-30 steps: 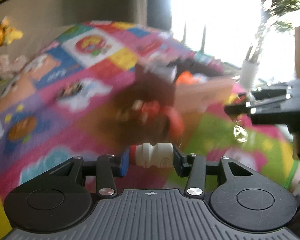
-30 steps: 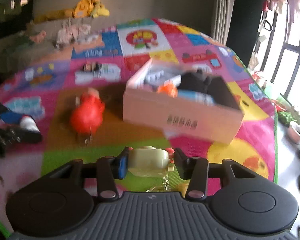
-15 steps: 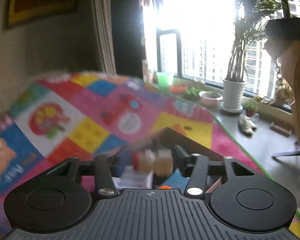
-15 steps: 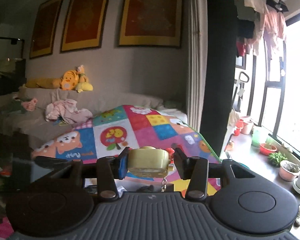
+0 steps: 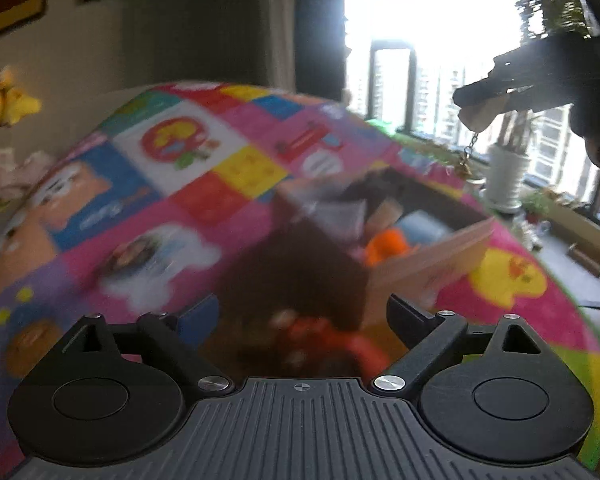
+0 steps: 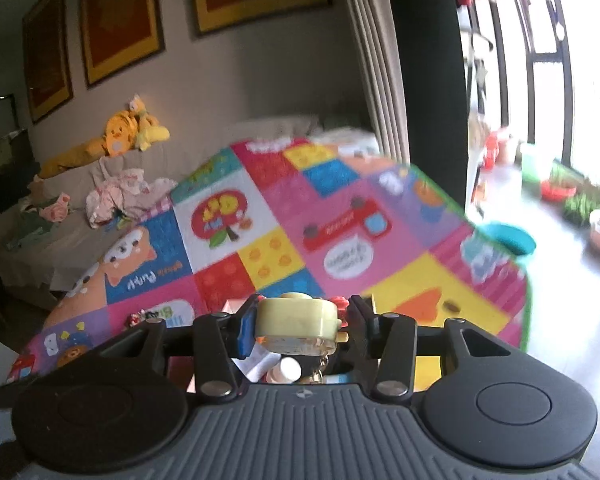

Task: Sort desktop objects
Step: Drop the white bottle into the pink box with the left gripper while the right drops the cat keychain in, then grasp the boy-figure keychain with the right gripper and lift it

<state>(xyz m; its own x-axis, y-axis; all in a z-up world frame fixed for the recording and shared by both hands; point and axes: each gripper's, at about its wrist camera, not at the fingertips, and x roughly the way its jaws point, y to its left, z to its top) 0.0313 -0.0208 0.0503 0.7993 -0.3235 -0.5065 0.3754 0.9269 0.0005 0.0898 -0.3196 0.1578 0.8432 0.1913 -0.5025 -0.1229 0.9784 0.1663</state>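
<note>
We've got the right gripper (image 6: 302,322) pinching a pale yellow keychain charm (image 6: 296,322), its little chain dangling underneath. It's hanging above the cardboard box (image 5: 420,256), which sits on the colourful play mat (image 5: 236,168). In the right wrist view we can just make out box contents under the gripper: a small white bottle (image 6: 288,370) and some paper.

The left gripper (image 5: 302,316) has its jaws spreading apart right now, with nothing between them. A red toy (image 5: 328,340) lies on the mat just in front of the box, near that gripper; it's pretty blurred, so we can't say more about it.

To do this drop well, we'd say line the charm up over the middle of the box, away from the near wall, then lower it before letting go so the chain doesn't snag on the flap. Best not to release from high up, or it may bounce off the stuff already in there.

Versus a second ago: the left gripper was clamped on that small white bottle and now it's empty, with a bottle like it in the box. The right gripper was lower, facing the box's side; now it looks down from above it, same charm held.
</note>
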